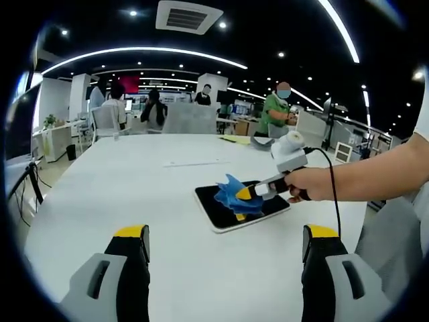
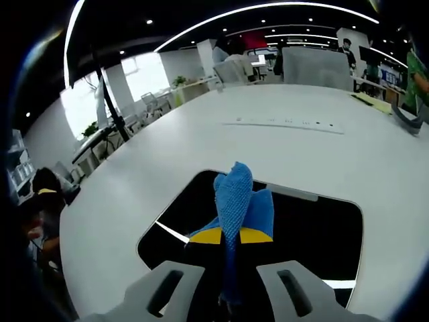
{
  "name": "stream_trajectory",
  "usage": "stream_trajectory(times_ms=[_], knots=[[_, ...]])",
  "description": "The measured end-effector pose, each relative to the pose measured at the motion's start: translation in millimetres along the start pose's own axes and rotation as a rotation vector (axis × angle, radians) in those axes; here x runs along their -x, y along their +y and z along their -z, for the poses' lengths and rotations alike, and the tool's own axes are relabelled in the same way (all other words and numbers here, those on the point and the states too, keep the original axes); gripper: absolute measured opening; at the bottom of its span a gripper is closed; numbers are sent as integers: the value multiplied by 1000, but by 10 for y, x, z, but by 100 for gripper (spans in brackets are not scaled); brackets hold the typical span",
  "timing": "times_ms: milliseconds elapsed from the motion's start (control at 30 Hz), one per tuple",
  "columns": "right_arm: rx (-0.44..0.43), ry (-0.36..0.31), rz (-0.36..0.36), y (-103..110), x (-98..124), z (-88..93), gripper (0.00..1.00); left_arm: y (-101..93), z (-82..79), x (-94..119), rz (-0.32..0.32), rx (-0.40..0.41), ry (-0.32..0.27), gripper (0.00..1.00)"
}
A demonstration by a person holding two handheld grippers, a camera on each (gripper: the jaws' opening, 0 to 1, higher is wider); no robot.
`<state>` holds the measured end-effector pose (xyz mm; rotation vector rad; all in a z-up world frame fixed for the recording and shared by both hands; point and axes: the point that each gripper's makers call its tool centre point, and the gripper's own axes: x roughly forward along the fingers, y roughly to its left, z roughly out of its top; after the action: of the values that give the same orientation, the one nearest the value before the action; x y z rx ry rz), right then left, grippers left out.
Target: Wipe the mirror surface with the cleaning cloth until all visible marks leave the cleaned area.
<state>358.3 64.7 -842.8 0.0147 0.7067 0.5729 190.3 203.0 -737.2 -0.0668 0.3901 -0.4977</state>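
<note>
Mirror [image 2: 315,228] under blue cloth [image 2: 236,201] clamped by right gripper [image 2: 230,236]; left gripper [image 1: 224,231] spread.

The blue cloth [image 2: 238,208] hides part of the mirror [image 2: 315,228] (its reflection unreadable).

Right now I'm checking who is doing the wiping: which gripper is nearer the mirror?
The right. The right gripper is over the mirror, pinching the blue cloth against it. The left gripper hangs open, back from the mirror's near edge.

Blue waffle-textured cloth [image 2: 236,201] lies on the glossy dark mirror [image 2: 315,228], upon a smooth matt white table [image 2: 154,161]
</note>
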Motion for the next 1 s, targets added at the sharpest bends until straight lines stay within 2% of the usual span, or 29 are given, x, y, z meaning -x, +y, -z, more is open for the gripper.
stream_trajectory(times_ms=[1000], knots=[[79, 31, -78, 528, -298, -90, 2, 90, 29, 61, -20, 11, -1, 95]])
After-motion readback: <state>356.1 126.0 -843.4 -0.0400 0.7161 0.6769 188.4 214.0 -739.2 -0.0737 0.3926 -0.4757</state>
